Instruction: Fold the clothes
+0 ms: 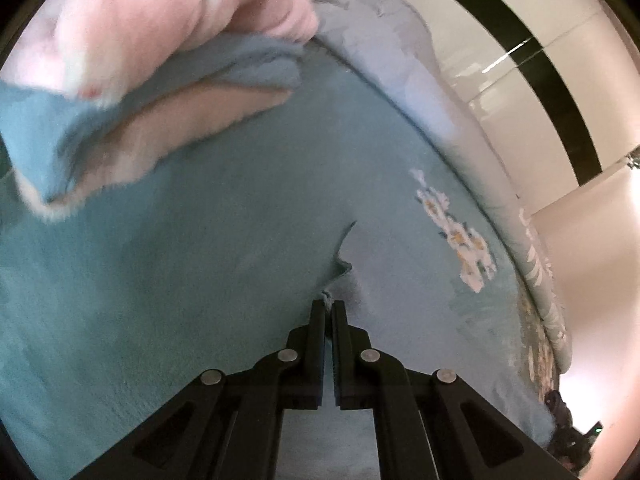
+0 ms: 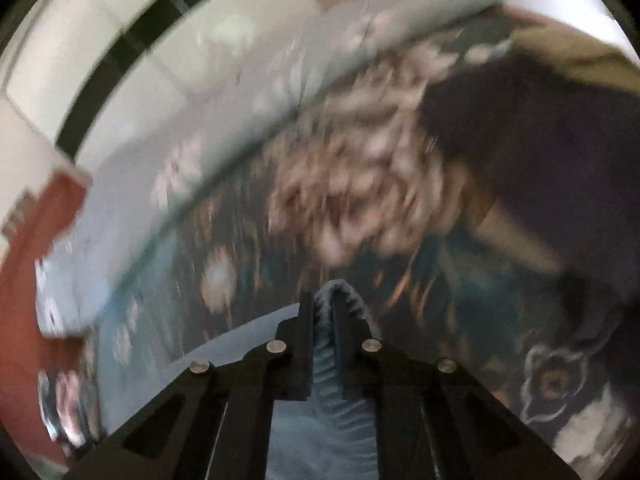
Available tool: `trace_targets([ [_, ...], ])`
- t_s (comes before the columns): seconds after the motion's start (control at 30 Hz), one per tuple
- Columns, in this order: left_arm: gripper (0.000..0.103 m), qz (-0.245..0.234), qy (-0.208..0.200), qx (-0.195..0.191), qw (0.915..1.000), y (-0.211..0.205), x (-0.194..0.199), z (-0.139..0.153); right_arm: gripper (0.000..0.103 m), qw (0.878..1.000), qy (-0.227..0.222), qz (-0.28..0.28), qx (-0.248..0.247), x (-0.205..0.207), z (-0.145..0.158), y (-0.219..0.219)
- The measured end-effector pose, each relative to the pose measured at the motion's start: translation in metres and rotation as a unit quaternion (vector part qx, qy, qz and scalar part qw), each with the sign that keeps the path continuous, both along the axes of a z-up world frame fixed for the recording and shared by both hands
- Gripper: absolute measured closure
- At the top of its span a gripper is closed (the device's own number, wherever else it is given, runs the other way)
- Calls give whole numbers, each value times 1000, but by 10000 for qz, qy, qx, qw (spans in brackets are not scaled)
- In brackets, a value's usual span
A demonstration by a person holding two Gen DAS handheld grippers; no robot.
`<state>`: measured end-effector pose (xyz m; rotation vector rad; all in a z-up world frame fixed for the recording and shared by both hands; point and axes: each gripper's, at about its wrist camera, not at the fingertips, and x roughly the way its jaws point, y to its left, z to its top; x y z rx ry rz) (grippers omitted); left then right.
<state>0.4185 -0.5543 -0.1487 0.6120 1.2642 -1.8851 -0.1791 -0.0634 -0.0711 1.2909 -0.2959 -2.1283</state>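
White wall panels crossed by a black stripe form the background in both wrist views; below them lies a bed covered with a floral bedspread, whose pattern is heavily motion-blurred in the right wrist view. Left wrist view: the teal garment fills most of the field, spread ahead of and beneath the left gripper. The 2 black fingers are pressed almost together, pinching a small fold of the teal fabric at their tips; a crease runs up and away from that pinch point. A white embroidered motif sits on the garment to the right of the fingers. At upper left, a turned-over portion of the garment exposes a pale pink fleece lining. Right wrist view: the right gripper has its 2 fingers closed on a ribbed, blue-grey edge of the same garment, which passes between them and bulges just above the tips. A dark piece of clothing lies on the bed at upper right, and a red-brown object stands at the left edge; blur prevents identifying it.
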Motion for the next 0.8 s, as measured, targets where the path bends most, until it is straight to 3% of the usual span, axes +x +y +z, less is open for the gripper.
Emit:
trace_targets([
  [0.17,100,5,-111,72,9999,-1,-3,-6,95,9983,-246,-178,498,-8,-26,-6],
  [0.3,97,5,-48,168,9998,0,2,-7,94,9973,-490,-350,429,-10,-42,0],
  [0.43,97,94,-47,29,9999,1,16,7,89,9972,-402,-465,433,-7,-25,9],
  [0.53,97,209,-139,-117,9996,9,31,23,84,9970,64,-484,594,9,-2,22],
  [0.6,91,226,-200,-217,9993,19,41,31,72,9964,337,-420,651,24,11,32],
  [0.67,67,242,-234,-286,9990,33,54,37,66,9970,464,-290,554,49,18,52],
  [0.73,55,250,-113,-269,9993,49,68,37,57,9981,393,-196,425,70,14,69],
  [0.8,51,289,-67,-233,9993,64,80,36,55,9992,231,-140,307,92,5,88],
])
